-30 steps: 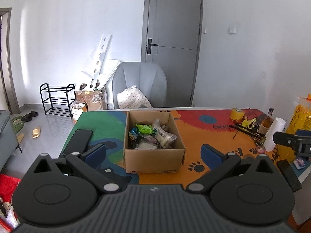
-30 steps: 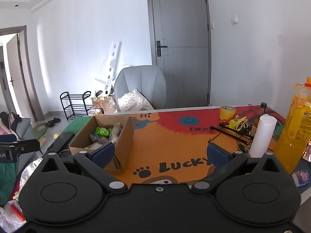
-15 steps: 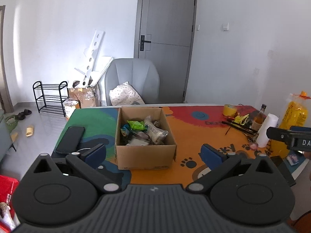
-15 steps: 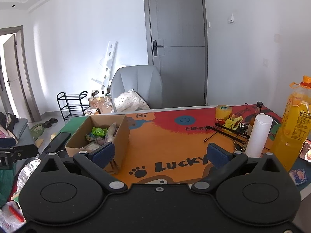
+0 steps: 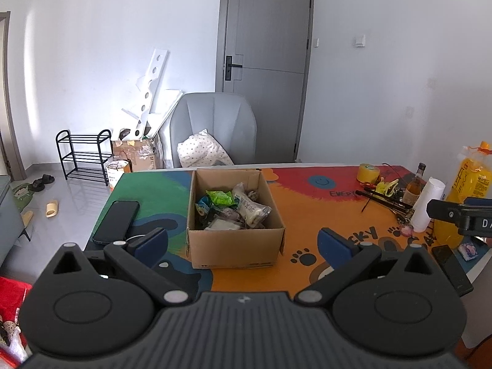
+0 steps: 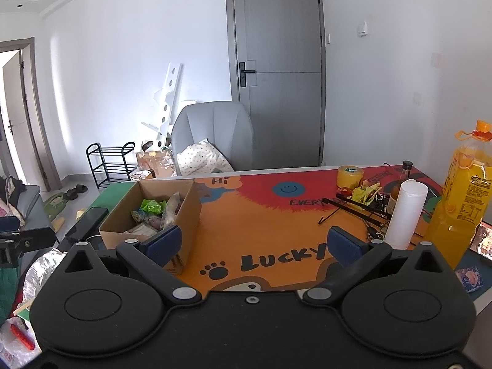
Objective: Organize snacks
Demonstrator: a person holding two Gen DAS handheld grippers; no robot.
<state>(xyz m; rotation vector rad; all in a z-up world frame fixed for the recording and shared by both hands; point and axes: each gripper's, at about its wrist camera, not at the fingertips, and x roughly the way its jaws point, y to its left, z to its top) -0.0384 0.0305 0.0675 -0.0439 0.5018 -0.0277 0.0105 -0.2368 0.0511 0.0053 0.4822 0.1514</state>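
An open cardboard box (image 5: 235, 247) stands on the colourful table mat, with several wrapped snacks (image 5: 233, 207) inside it. It also shows at the left in the right wrist view (image 6: 186, 212), with the snacks (image 6: 152, 207) visible. My left gripper (image 5: 243, 243) is open and empty, held back from the near side of the box. My right gripper (image 6: 253, 243) is open and empty, to the right of the box over the orange part of the mat (image 6: 261, 215).
A black phone (image 5: 117, 221) lies left of the box. At the table's right are a tape roll (image 6: 350, 176), black sticks (image 6: 356, 204), a white roll (image 6: 404, 212), a dark bottle (image 6: 401, 181) and a large orange juice bottle (image 6: 461, 196). A grey chair (image 5: 215, 132) stands behind.
Both grippers have drawn back and risen a little from the table, so the box looks smaller and farther. Both stay open and empty.
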